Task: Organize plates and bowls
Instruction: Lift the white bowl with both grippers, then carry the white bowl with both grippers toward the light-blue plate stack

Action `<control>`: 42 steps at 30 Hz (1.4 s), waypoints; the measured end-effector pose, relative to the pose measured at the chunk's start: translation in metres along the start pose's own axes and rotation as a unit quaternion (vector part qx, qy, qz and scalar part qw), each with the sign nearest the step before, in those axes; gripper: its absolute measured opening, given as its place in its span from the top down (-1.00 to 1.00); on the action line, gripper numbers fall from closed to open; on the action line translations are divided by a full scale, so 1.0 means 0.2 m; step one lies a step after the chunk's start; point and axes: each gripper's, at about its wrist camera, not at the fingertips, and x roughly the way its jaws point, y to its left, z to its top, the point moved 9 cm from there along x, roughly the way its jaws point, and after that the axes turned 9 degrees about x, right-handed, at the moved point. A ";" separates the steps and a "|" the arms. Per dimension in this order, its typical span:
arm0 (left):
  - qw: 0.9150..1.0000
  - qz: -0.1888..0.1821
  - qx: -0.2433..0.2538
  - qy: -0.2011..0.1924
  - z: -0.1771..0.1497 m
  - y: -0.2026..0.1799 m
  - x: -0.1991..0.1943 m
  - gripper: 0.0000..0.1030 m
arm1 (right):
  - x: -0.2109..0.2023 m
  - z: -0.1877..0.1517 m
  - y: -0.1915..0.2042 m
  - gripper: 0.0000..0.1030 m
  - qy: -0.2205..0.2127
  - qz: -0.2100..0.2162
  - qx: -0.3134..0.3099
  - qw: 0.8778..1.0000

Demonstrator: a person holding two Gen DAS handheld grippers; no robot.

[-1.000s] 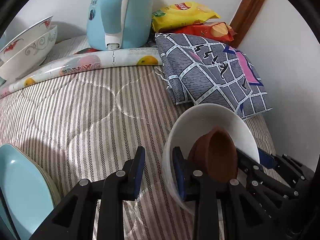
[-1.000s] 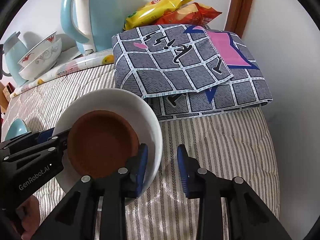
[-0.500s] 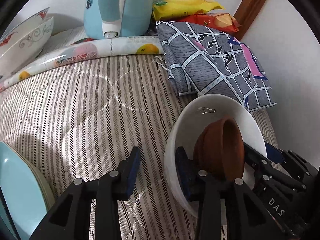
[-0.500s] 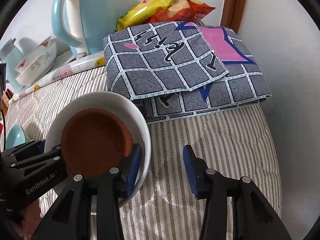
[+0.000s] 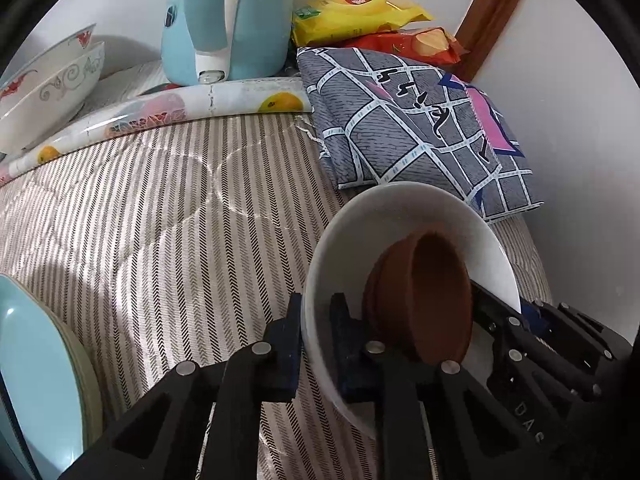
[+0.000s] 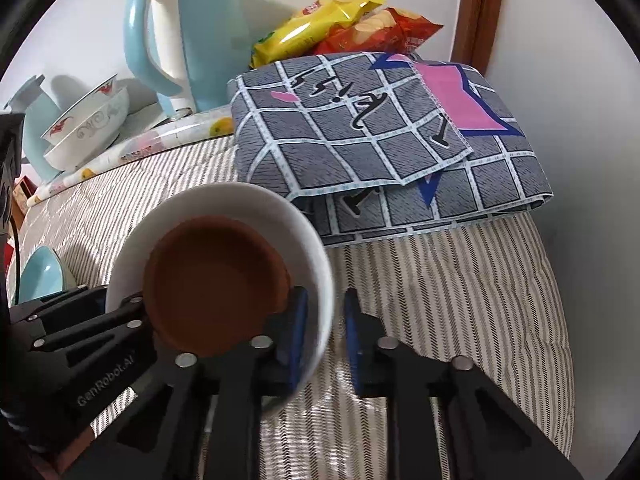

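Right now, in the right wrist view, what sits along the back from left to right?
Patterned bowls → blue kettle → yellow snack bag → red snack bag → wooden door frame.

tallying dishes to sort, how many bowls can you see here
4: a white bowl in both grippers with a brown bowl inside it, plus two patterned bowls stacked by the kettle. More may lie out of view.
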 end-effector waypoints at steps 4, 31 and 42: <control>1.000 0.001 -0.012 -0.007 -0.01 0.01 -0.01 0.75 | -0.01 -0.01 0.01 0.78 -0.005 0.000 0.001 1.000; 0.999 -0.005 -0.027 -0.021 -0.19 0.01 -0.20 0.77 | -0.21 -0.19 0.04 0.80 -0.012 0.026 0.044 0.999; 0.999 -0.004 -0.027 -0.036 -0.23 -0.01 -0.33 0.77 | -0.35 -0.22 0.06 0.80 -0.031 0.027 0.040 0.998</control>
